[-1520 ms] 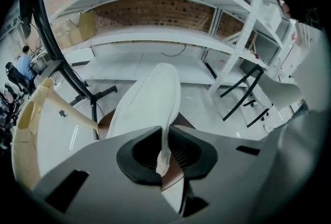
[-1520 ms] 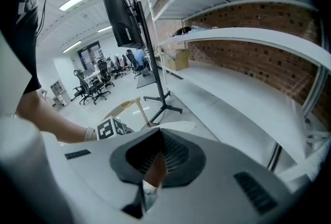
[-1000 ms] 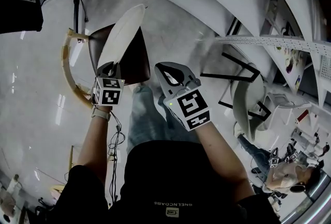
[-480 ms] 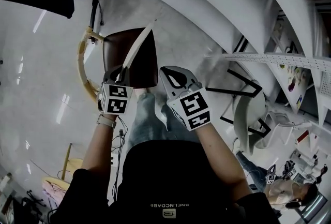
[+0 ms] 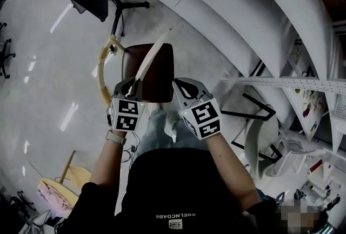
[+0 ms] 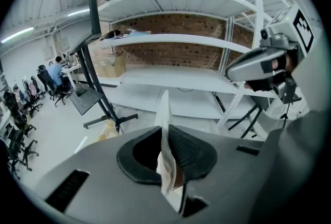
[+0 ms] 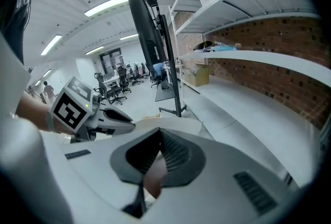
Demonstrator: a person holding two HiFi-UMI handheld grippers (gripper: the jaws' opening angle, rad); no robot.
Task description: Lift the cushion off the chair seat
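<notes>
- Left claw (image 6: 166,140): jaws drawn almost together and clamped on the near edge of the cushion (image 5: 154,54). The pale fabric is pinched between the ribbed pads (image 6: 189,153).
- Cushion: thin and cream-coloured, standing on edge and running up and away from the left claw. From the head view it reads as a narrow strip crossing the seat (image 5: 162,73), not lying flat on it. Whether its far end touches the seat cannot be told.
- Chair (image 5: 141,60): dark brown seat with a curved pale wooden rail (image 5: 102,68) on its left side, standing on the pale floor (image 5: 48,65).
- Right claw (image 7: 158,140): jaws closed together with nothing clamped. It sits at the seat's near right corner, beside the left claw and apart from the cushion.
- Shelves (image 5: 243,22): white, tiered, beyond and to the right of the chair.
</notes>
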